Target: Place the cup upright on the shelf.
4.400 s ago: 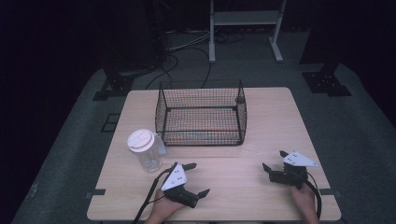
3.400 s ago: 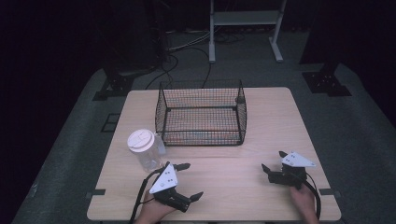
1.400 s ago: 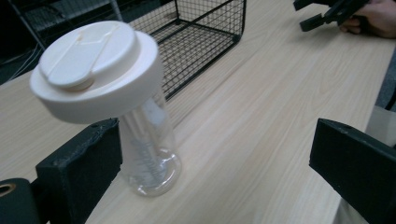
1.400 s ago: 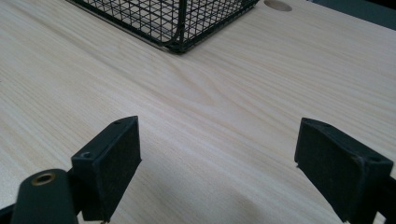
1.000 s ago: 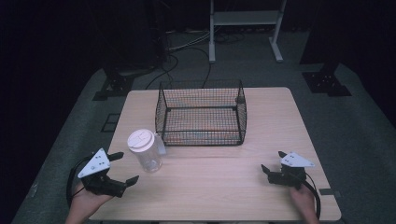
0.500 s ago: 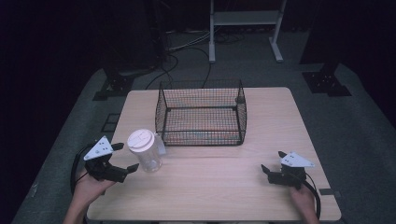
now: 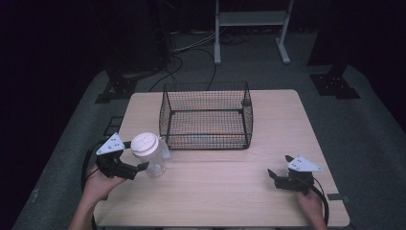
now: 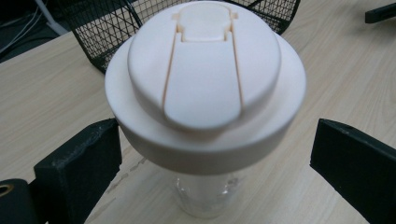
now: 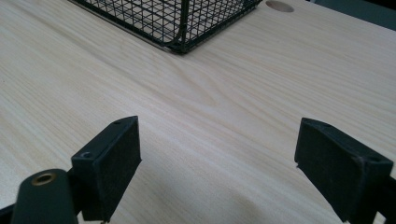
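Observation:
A clear jar (image 7: 149,160) with a white flip-top lid (image 8: 205,79) stands upright near the table's left edge. My left gripper (image 7: 135,154) comes at it from the left, open. In the left gripper view the two black jaws stand on either side of the jar, below the lid's rim, with a gap to the glass (image 8: 205,196). My right gripper (image 7: 279,165) rests low over the table at the front right, open, with bare wood between its jaws (image 9: 233,168).
A black wire basket (image 7: 165,120) stands at the middle back of the wooden table (image 7: 230,191), just right of and behind the jar; one corner of the basket (image 9: 187,18) lies ahead of the right gripper. Dark floor, cables and stand legs surround the table.
My left gripper swung from the front middle of the table out past the left edge, then in toward the jar, which its jaws now flank. The right gripper barely moved.

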A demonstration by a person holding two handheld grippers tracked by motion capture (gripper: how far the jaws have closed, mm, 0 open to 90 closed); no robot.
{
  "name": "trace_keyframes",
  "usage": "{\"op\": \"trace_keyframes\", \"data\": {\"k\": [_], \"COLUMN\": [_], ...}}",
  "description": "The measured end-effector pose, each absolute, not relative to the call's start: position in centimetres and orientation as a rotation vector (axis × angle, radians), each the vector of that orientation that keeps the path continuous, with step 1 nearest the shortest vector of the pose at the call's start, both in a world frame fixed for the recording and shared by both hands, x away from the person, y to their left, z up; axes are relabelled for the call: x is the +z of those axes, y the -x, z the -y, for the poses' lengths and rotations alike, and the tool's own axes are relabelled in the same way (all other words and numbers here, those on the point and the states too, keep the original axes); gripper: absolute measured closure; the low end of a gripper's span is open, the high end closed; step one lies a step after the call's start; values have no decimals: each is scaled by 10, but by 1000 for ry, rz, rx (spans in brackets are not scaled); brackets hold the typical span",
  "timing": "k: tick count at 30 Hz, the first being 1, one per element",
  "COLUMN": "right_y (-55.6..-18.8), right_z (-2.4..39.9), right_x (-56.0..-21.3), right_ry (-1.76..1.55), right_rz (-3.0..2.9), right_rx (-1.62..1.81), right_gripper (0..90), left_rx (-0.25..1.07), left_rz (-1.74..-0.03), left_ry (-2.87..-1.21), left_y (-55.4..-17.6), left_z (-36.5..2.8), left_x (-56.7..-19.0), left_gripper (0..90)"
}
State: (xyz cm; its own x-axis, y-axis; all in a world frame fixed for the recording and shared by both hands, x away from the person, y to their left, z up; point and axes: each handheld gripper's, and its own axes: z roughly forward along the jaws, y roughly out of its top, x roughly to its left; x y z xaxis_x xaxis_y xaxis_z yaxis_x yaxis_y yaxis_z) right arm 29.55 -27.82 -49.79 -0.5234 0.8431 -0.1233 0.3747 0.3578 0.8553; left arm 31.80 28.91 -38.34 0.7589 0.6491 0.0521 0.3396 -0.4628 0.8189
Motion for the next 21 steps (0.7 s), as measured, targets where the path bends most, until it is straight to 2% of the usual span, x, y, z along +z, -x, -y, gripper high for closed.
{"op": "trace_keyframes", "data": {"k": [21], "right_y": [-295], "right_z": [278], "right_x": [-498], "right_ry": [-1049], "right_rz": [-2064], "right_rx": [1090], "right_gripper": [135], "left_rx": [426], "left_rz": [-757], "left_ry": [-2085], "left_y": [-339], "left_z": [-274], "left_x": [-383], "left_gripper": [11]}}
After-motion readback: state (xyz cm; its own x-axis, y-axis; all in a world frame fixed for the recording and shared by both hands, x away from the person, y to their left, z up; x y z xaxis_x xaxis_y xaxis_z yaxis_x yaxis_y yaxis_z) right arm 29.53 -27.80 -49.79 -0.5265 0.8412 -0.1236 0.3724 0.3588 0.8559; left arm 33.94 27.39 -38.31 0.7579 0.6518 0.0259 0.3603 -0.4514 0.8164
